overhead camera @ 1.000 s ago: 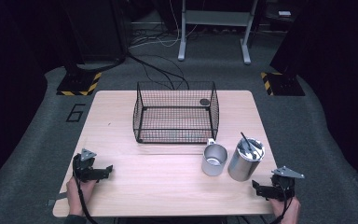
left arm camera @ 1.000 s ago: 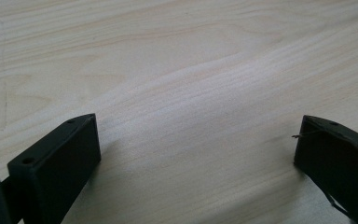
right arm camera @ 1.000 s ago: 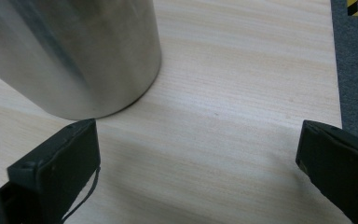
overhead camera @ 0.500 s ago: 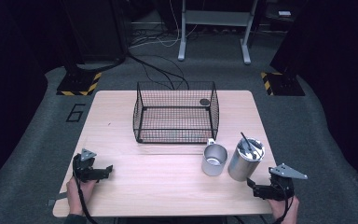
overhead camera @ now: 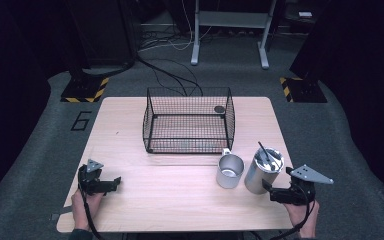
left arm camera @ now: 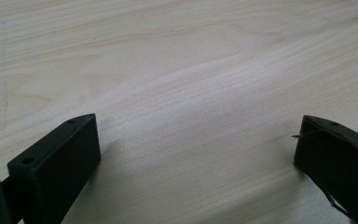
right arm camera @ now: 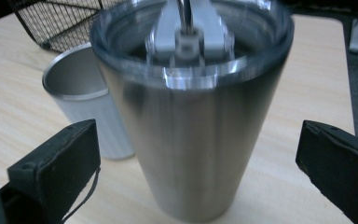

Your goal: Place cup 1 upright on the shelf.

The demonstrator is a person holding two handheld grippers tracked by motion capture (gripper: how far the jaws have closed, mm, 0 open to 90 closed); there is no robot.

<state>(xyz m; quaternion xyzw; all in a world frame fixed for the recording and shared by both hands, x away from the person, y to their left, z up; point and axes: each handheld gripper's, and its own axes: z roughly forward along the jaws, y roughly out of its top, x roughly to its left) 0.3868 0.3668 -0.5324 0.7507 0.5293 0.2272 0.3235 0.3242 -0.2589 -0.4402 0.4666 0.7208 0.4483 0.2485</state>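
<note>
The steel tumbler is standing upright near the right front of the wooden table, a tapered brushed-metal cup that is wearing a clear lid with a straw rising through it, just beside a shorter open metal mug and in front of the black wire basket. The right gripper is pointing at the tumbler with its jaws spread wide on either side, not touching. The left gripper is resting over bare wood with jaws gaping equally wide, holding nothing.
</note>
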